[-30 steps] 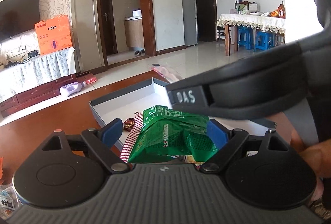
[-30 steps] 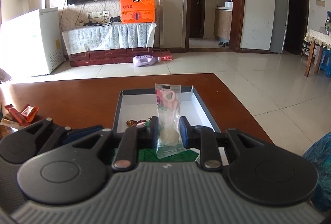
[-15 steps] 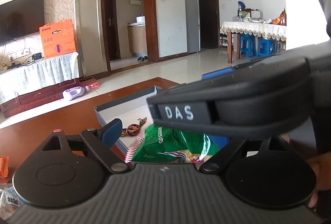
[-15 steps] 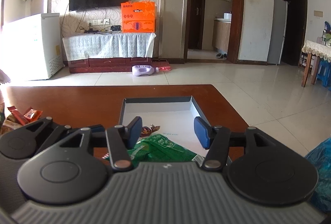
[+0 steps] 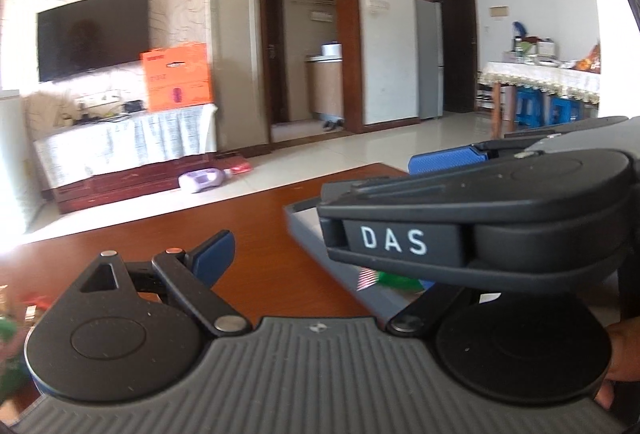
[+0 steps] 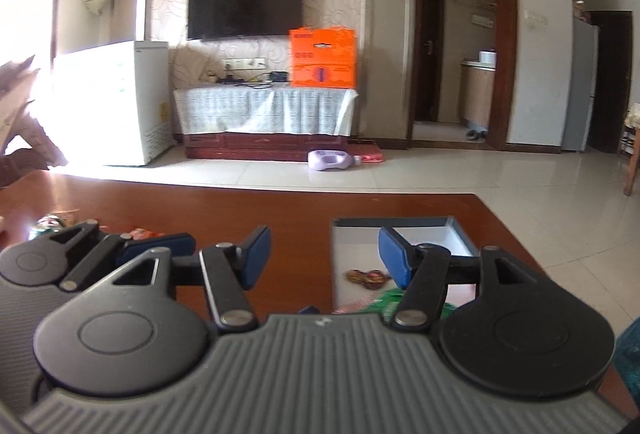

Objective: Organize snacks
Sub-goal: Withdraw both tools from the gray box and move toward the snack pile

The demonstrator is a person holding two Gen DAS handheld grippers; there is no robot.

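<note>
A grey-rimmed white box (image 6: pixel 460 230) sits on the brown table. Inside it lie a green snack packet (image 6: pixel 390 300) and a dark wrapped candy (image 6: pixel 366 278). My right gripper (image 6: pixel 324 258) is open and empty, over the box's left wall. My left gripper (image 5: pixel 320 254) is open and empty, left of the box (image 5: pixel 304 230); its right finger is hidden behind the right gripper body (image 5: pixel 480 218), which crosses the left wrist view. A sliver of the green packet (image 5: pixel 396 280) shows under that body. The left gripper's body (image 6: pixel 48 262) shows at left in the right wrist view.
Several loose snacks lie on the table's left side (image 6: pixel 52 226) and show blurred at the left edge of the left wrist view (image 5: pixel 16 318). The table's far edge (image 6: pixel 280 193) lies just beyond the box. A TV stand and white fridge stand across the floor.
My right gripper let go of the pink-and-white packet a second ago and opened. My left gripper released the green packet into the box. Both have swung left, away from the box.
</note>
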